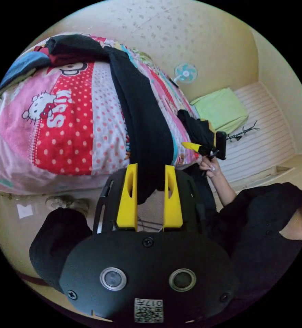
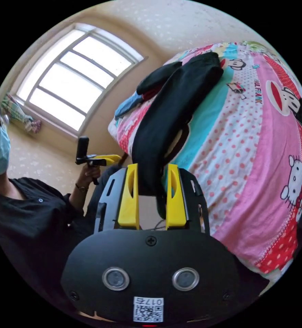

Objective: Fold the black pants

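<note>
Pants, black ones [image 1: 140,112], lie stretched out in a long strip across the bed [image 1: 69,136]. One end of the black pants [image 2: 173,112] hangs off the edge of the bed, and the far end rests up by a small pile of clothes [image 1: 55,51] that is black, red and blue.

In the left gripper view, the left gripper [image 1: 150,191] has its two yellow jaws on each side of the hanging end of the pants. The cloth sits between the jaws, but a gap shows beside it, so I cannot tell if both jaws press on it. In the right gripper view, the right gripper [image 2: 152,193] also has the pants end between its yellow jaws. The cloth fills most of the space there, but I cannot tell if it is pinched.

Each gripper also shows in the other view, held up in a hand [image 1: 210,167] off to the side [image 2: 98,160].

The bed has a bright cover with pink, red and white dots and cartoon pictures on it. A person in a black top [image 1: 270,218] stands next to the bed. A small fan [image 1: 185,72] is on the yellow wall. A green pillow [image 1: 221,109] lies on a pale striped mat [image 1: 263,136]. A big window [image 2: 76,82] lets in light.
</note>
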A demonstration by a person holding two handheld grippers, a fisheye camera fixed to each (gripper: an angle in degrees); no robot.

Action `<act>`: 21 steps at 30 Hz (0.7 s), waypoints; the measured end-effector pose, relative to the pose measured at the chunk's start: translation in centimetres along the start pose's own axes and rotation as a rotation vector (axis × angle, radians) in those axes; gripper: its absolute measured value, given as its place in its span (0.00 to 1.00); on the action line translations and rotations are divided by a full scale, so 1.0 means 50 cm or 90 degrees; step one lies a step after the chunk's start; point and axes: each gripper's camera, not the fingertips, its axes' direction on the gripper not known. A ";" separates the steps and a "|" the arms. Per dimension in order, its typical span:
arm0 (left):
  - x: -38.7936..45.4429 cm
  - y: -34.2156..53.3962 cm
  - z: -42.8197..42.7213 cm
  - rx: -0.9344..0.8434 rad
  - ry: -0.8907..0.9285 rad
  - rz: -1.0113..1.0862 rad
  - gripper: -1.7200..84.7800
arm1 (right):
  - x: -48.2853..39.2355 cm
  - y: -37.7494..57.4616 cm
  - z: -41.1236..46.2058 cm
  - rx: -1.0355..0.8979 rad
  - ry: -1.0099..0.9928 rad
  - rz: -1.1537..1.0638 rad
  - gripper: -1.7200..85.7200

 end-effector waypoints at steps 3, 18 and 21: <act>-0.032 -0.068 -0.008 0.050 0.005 0.005 0.18 | 0.059 -0.074 -0.010 0.035 -0.038 0.020 0.18; -0.077 0.071 0.121 0.065 0.092 -0.109 0.09 | 0.000 -0.066 0.097 0.003 -0.203 0.113 0.08; -0.026 0.091 0.069 0.112 0.181 -0.035 0.08 | -0.102 -0.073 0.022 0.062 -0.228 0.045 0.06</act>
